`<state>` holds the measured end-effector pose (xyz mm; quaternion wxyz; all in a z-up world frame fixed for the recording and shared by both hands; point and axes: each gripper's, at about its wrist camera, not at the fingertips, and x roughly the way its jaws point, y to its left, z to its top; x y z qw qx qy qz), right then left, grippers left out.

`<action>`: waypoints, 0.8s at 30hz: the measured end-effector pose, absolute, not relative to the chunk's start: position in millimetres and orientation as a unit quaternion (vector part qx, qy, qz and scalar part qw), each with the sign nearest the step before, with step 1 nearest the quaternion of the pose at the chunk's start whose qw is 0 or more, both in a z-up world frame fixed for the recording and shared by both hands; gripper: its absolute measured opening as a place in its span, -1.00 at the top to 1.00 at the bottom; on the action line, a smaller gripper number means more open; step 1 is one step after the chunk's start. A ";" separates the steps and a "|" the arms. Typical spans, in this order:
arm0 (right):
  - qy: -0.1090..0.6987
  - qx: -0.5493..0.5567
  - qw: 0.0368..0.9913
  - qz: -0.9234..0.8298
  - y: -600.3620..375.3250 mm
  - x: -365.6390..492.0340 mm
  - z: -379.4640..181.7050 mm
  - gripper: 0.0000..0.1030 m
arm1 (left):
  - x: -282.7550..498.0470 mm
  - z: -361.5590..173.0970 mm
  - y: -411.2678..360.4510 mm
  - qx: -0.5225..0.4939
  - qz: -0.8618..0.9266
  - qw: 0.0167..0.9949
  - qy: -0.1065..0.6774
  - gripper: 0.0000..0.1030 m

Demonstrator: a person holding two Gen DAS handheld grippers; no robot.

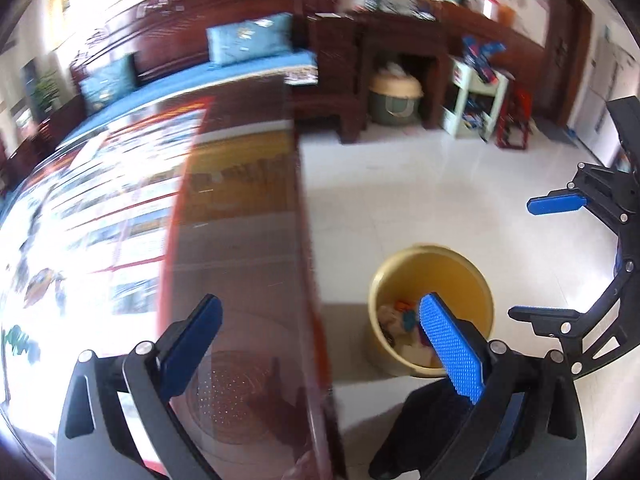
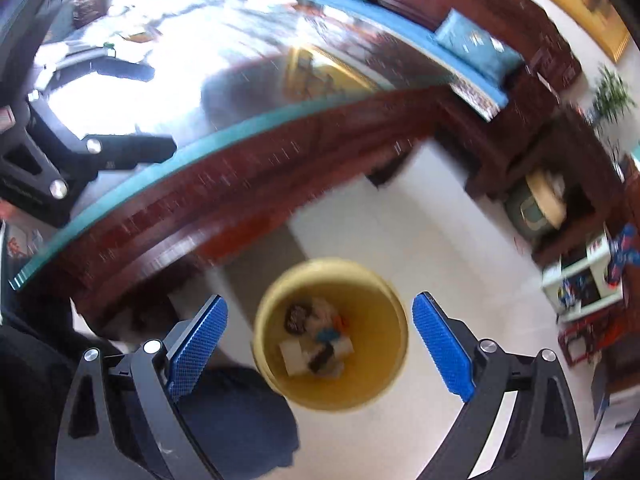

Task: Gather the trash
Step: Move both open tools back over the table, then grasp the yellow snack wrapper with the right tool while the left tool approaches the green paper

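A yellow trash bin (image 2: 330, 334) stands on the white tile floor beside the table; several pieces of trash (image 2: 316, 344) lie in it. My right gripper (image 2: 320, 344) is open and empty, directly above the bin. In the left wrist view the bin (image 1: 430, 276) sits right of the table edge. My left gripper (image 1: 324, 344) is open and empty, over the table's edge. The right gripper (image 1: 556, 256) also shows there, open, at the far right.
A glass-topped dark wood table (image 1: 248, 240) with papers under the glass fills the left. A wooden sofa with blue cushions (image 1: 248, 40) stands behind. Cabinets, a white shelf (image 1: 476, 96) and a lidded pot (image 1: 394, 98) line the far wall. The left gripper's arm (image 2: 80, 152) shows over the table.
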<state>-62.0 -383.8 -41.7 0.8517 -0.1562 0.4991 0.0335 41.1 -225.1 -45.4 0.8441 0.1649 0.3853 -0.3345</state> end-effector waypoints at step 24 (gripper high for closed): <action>0.431 -0.139 0.868 0.204 -118.4 104.8 -40.1 -0.84 | 129.3 -40.5 105.4 -0.007 -0.059 0.926 0.373 -0.92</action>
